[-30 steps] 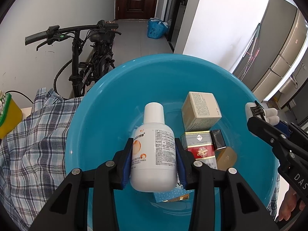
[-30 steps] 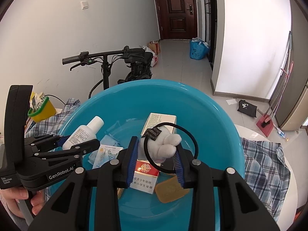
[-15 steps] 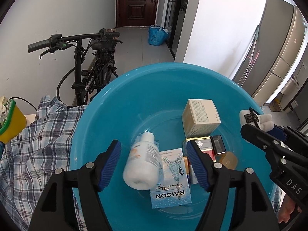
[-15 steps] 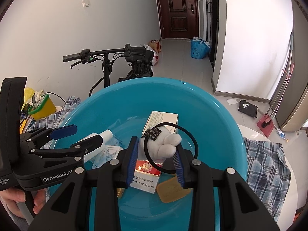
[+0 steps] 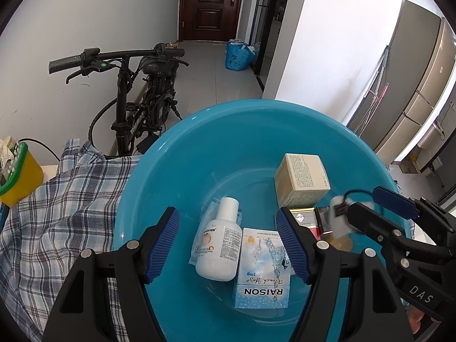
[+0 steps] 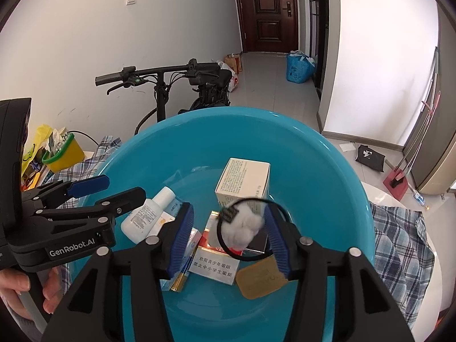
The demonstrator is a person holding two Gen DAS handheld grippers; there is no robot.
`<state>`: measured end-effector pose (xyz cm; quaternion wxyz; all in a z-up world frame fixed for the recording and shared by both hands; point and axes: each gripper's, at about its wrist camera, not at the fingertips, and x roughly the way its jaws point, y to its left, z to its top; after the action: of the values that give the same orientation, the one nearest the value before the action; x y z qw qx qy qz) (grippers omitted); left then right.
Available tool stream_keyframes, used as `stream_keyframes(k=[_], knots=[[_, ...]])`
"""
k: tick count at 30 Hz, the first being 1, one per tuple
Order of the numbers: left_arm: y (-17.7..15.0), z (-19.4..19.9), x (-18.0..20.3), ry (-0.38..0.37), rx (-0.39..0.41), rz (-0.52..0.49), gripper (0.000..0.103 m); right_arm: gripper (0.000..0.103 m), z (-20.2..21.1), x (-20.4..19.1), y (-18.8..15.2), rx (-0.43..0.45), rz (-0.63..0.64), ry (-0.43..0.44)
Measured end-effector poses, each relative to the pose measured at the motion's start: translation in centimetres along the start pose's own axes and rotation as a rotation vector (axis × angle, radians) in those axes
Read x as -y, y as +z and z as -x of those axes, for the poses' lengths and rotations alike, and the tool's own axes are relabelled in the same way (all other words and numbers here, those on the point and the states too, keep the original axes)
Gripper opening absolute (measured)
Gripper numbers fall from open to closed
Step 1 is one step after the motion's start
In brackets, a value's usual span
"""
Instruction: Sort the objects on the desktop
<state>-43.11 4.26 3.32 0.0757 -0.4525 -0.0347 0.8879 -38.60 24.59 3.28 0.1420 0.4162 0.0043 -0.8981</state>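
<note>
This is a home. A dark brown wooden front door [image 6: 269,11] ends a grey tiled hallway [image 6: 273,82], where a black folding bike [image 5: 136,97] is parked (by the white wall), near a tall silver fridge [image 5: 419,85].

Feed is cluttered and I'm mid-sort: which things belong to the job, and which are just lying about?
Job: basin, bottle, hair tie, beige box, blue packet, red pack.
Lying about: bike, plaid cloth, yellow bin, dustpan.
</note>
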Motion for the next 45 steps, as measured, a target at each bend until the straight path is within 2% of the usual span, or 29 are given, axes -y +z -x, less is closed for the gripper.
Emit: stream_keyframes(k=[1, 11, 14, 16, 19, 24, 26, 27, 30, 33, 35, 37, 40, 41, 45], knots=[[0.0, 0.1, 0.0, -0.003, 0.003, 0.001, 0.073, 0.064, 0.1, 0.0, 0.0, 0.007, 0.002, -0.007], [0.1, 0.6, -0.1, 0.004, 0.021, 0.005, 0.073, 0.064, 0.8, 0.2, 0.2, 0.041, 0.007, -0.041], [0.0, 1.0, 0.1, -0.034, 0.031, 0.007, 0.073, 0.064, 1.0, 0.2, 0.3, 0.058, 0.011, -0.048], [0.0, 1.4, 0.5, -0.025, 0.047, -0.010, 0.073, 0.064, 1.4, 0.1, 0.3, 0.082, 0.018, -0.049], [-0.1, 2.4, 1.1, 0.008, 0.102, -0.037, 0.073, 0.064, 2.2, 0.3, 0.5, 0.121, 0.011, -0.056], [-0.2, 5.0, 1.0, -0.030, 0.210, -0.035, 0.073, 0.064, 3.9, 0.8, 0.5, 0.176, -0.010, -0.061], [-0.3, 6.5, 1.0, -0.023, 0.269, -0.041, 0.080, 0.064, 4.7, 1.0, 0.4, 0.200, -0.014, -0.059], [-0.5, 7.3, 1.1, -0.013, 0.306, -0.051, 0.087, 0.065, 5.1, 1.1, 0.4, 0.213, -0.017, -0.058], [-1.3, 9.7, 1.7, 0.052, 0.411, -0.099, 0.087, 0.069, 6.5, 1.1, 0.3, 0.256, -0.025, -0.057], [-2.0, 11.5, 2.5, 0.106, 0.461, -0.162, 0.087, 0.075, 7.9, 0.7, 0.0, 0.301, -0.013, -0.068], [-2.5, 12.6, 2.8, 0.118, 0.490, -0.174, 0.087, 0.083, 8.9, 0.1, -0.3, 0.337, 0.010, -0.076], [-2.9, 13.7, 2.9, 0.112, 0.510, -0.175, 0.090, 0.096, 9.9, -0.4, -0.7, 0.381, 0.029, -0.074], [-3.7, 15.3, 3.0, 0.117, 0.546, -0.178, 0.103, 0.100, 11.5, -1.0, -1.2, 0.433, 0.060, -0.094], [-3.9, 15.8, 2.8, 0.103, 0.560, -0.178, 0.103, 0.101, 12.1, -1.1, -1.4, 0.449, 0.065, -0.106], [-4.7, 17.5, 2.0, -0.004, 0.535, -0.153, 0.103, 0.103, 13.9, -1.1, -2.1, 0.482, 0.063, -0.094]])
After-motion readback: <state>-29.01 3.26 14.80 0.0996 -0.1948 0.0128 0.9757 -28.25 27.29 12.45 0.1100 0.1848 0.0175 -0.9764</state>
